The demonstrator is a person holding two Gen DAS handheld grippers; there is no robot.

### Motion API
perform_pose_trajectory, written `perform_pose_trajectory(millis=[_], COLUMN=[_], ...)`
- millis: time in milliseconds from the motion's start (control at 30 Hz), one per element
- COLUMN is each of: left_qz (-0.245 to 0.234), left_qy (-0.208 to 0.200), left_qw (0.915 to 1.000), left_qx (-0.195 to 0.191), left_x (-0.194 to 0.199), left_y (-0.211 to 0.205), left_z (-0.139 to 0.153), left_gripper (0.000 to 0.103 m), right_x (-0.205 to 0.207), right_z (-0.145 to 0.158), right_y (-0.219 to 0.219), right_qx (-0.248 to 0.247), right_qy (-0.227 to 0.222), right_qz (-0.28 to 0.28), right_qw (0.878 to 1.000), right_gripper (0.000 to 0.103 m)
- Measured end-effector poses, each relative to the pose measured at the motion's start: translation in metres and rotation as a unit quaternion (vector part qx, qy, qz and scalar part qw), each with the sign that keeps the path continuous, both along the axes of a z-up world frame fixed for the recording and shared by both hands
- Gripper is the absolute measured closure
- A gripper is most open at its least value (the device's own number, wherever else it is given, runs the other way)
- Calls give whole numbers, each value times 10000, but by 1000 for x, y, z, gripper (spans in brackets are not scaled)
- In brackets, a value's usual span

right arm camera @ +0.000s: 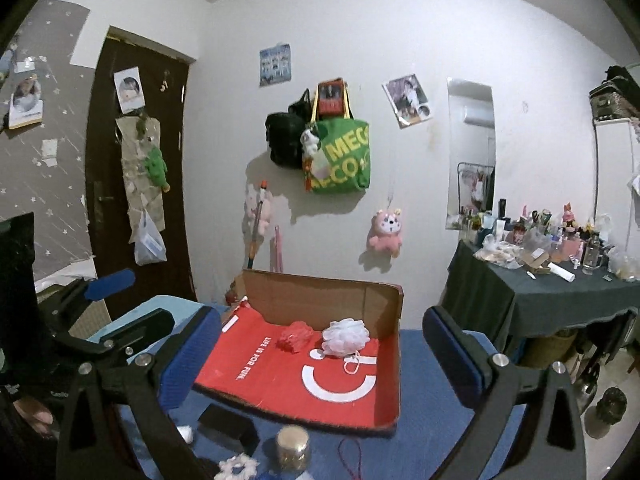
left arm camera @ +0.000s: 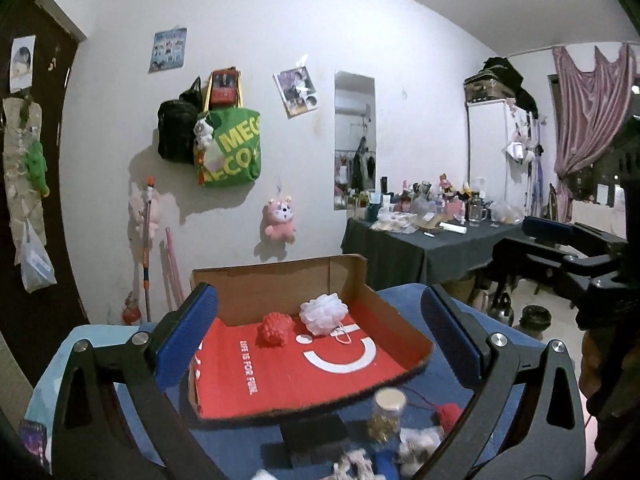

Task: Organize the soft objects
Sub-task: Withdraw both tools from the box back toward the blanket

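I see left gripper (left arm camera: 318, 336) and right gripper (right arm camera: 320, 354) fingers wide, empty. White loofah (left arm camera: 324, 314) and red loofah (left arm camera: 276, 329) lie in cardboard tray (left arm camera: 280, 280) beyond fingers, on blue surface (left arm camera: 440, 304). White wall (left arm camera: 280, 40) behind.

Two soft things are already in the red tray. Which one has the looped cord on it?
The white mesh puff has it: a thin loop trails from it onto the red tray. The red ruffled ball beside it shows no cord.
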State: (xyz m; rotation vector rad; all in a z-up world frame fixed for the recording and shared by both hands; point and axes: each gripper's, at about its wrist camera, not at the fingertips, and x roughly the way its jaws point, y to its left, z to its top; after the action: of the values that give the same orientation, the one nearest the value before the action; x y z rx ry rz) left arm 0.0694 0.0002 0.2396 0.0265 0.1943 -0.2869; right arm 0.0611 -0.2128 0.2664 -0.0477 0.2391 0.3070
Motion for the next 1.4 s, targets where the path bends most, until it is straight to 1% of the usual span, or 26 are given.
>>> perform_pose_trajectory(millis=[133,267,333,400,500,733,800,933,1000,1200,1400], left_qz=[-24,14,40,42,28,74,29,65,86,269,350], left_qy=[-129,-169,-213,-221,-114,375,622,990,1121,1540,1829], left_qw=[9999,9998,9996,9996,9995,9990,9978,9949,9935,9875,9825], left_qx=[-52,-138,-153,-195,-284,-252,-241,-201,-191,-192,-81], left_x=[-32,-63,-75,-84,-94,-90,-84,-73,-69,-50,-34], left_y=[-2,-3,-3,-2,-1,0,0,1,3,13,23], left_z=[-14,-31,-39,-46,-65,-110,-125,-149,-157,-179,-189], left_gripper=[0,0,0,0,0,0,0,0,0,0,0], right_x=[-40,-70,-80,-88,-92,-91,-86,-72,-67,-53,-37], right_z=[-18,-37,-48,-63,-84,-139,-154,-179,-188,-203,-215], right_y=[-1,-2,-5,-9,-12,-11,-10,-10,-10,-13,-25], right_qx=[17,-10,41,147,203,46,0,-8,1,-43,12], right_qy=[-233,-296,-242,-84,87,455,609,944,1079,1293,1582], right_qz=[-127,-270,-369,-437,-551,-786,-781,-767,-758,-827,-953], right_qw=[9996,9992,9990,9989,9982,9959,9951,9926,9913,9881,9828], right_gripper=[0,0,0,0,0,0,0,0,0,0,0])
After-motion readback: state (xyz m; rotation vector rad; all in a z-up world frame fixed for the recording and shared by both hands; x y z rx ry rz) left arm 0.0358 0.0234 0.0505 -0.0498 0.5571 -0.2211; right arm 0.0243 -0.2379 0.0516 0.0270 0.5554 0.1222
